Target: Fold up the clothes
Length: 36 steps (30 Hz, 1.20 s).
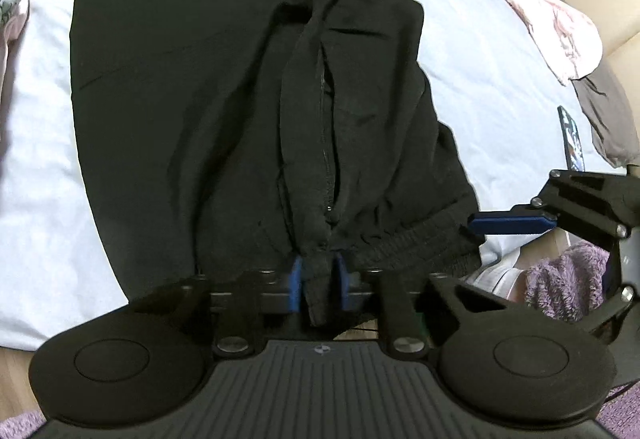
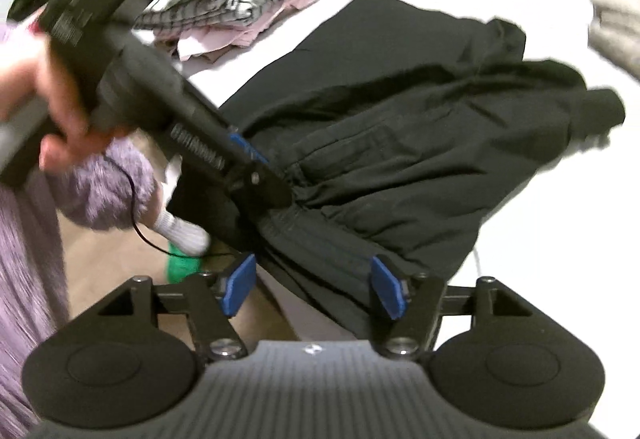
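The black zip-up jacket [image 1: 248, 87] lies on the pale bed sheet [image 1: 480, 71], its hem at the sheet's near edge. The left gripper [image 1: 318, 277] pinches the hem at the zipper [image 1: 325, 143], jaws narrow. The right gripper [image 2: 314, 281] gapes wide around the hem's elastic band; it should close fully before lifting, so both corners rise level.
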### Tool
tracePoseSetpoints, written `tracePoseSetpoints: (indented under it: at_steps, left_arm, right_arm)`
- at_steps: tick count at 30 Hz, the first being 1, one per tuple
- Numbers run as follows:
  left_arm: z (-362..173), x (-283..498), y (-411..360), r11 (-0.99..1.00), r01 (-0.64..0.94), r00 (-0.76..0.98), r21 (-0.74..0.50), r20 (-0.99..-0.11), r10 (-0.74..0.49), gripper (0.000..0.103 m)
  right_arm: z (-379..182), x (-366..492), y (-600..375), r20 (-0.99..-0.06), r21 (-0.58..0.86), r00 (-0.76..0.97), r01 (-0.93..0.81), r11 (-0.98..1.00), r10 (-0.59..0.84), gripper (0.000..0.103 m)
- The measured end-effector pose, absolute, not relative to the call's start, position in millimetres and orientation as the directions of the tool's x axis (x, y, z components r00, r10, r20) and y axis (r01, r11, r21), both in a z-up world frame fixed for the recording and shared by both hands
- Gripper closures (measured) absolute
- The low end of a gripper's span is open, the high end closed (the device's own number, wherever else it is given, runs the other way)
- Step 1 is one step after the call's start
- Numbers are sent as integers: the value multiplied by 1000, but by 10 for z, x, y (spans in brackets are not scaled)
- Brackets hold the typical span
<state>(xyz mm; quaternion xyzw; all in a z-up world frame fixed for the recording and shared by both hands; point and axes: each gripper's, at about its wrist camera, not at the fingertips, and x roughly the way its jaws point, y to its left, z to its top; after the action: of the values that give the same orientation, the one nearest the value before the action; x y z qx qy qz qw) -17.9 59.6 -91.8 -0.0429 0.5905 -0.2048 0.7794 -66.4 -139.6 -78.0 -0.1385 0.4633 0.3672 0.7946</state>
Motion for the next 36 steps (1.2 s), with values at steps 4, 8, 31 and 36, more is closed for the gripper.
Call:
tracePoseSetpoints:
  at_steps: [4,8,31,36]
  left_arm:
    - [-810,-180,749,912,222,254,-346,-882,-396,94]
    - [-717,-231,898,905,180,279,-384,-863,-422,95]
    - [-658,-607,1065,919,142,281,-368,-875,-394,96]
    - [-796,-662,1007,932,139,248,-334,-900,-359,96]
  right_arm:
    - [-802,-812,-1437,-829,-6,375,-749,663,416,31]
    - [-867,-844,-1470,-830,-68,402,-761,645,386,31]
    - [-1045,-846,-1329,-849,-144,379,-836,529,369,97]
    - [-1061,-877,-1315,-853,-137,367,-844,519,371,97]
